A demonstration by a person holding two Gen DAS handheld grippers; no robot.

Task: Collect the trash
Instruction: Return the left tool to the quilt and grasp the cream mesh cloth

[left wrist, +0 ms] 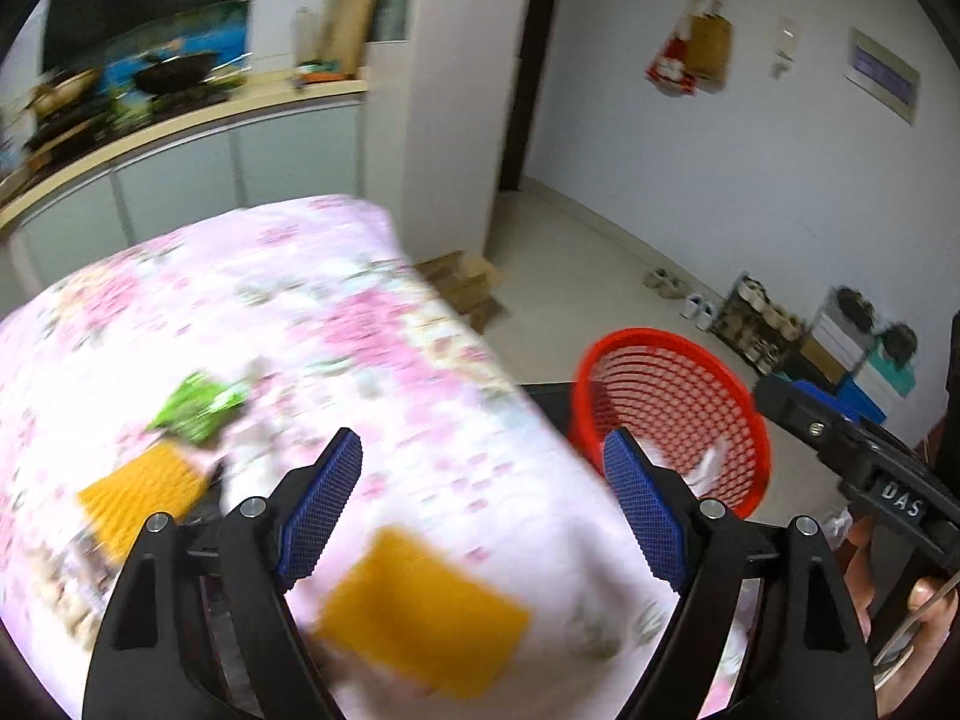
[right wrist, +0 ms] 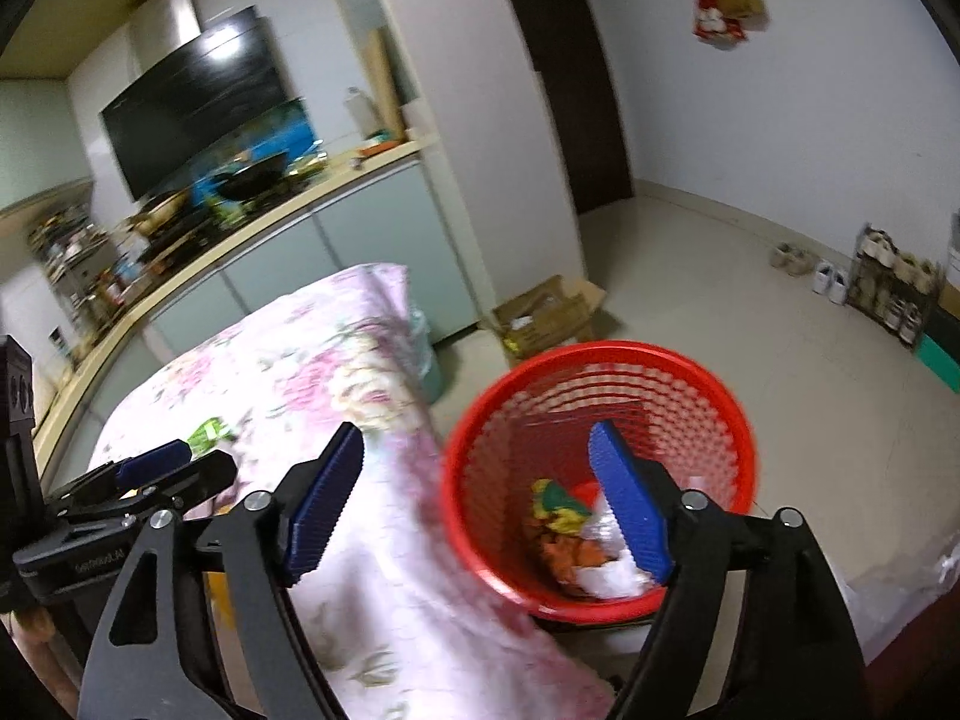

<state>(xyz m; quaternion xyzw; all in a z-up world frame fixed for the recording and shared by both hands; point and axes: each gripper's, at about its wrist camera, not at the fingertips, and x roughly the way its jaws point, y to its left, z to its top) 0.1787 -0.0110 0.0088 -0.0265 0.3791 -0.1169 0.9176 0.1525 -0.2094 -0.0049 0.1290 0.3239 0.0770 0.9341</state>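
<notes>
Left wrist view: my left claw (left wrist: 483, 504) gapes empty above the yellow rectangular wrapper (left wrist: 420, 612) on the floral-clothed counter (left wrist: 288, 300); motion blur risks a missed pinch. Right claw (right wrist: 477, 495), equally wide and empty, hovers by the red plastic mesh basket (right wrist: 600, 360).

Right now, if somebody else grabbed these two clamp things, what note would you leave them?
Left gripper: open, holding nothing, above the flowered tablecloth.
Right gripper: open, holding nothing, over the edge of the red basket.
Done: some crumpled wrappers already lie in the basket, which stands beside the table.
Left: a green packet and two orange packets, one near the left gripper and one farther left, still lie on the cloth. Pick these up and drop them in the basket.
</notes>
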